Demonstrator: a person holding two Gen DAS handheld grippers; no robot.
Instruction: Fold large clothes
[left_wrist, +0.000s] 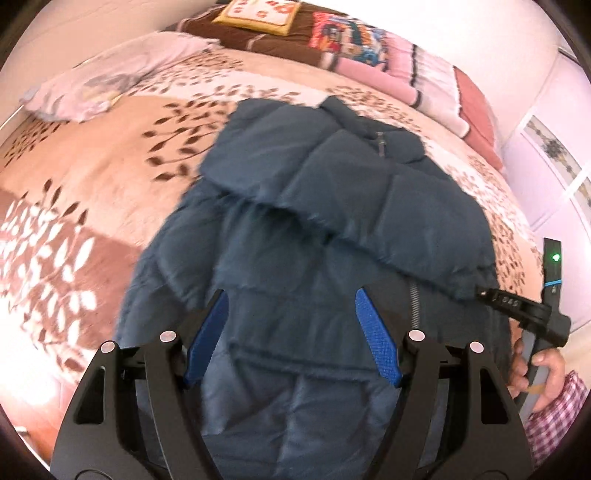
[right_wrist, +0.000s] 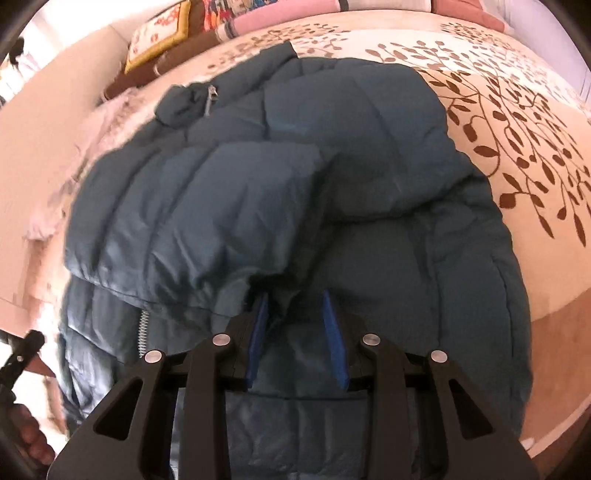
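A dark teal puffer jacket lies on the bed with its front up, collar far from me and both sleeves folded across its chest. It also fills the right wrist view. My left gripper is open and empty, hovering over the lower body of the jacket left of the zipper. My right gripper is open, its blue fingers on either side of a fold of fabric at the cuff of the folded sleeve. The right gripper's handle shows at the right in the left wrist view.
The jacket rests on a cream and brown leaf-patterned bedspread. A lilac pillow lies at the far left. Folded blankets and cushions are stacked at the head of the bed. A white wardrobe stands at the right.
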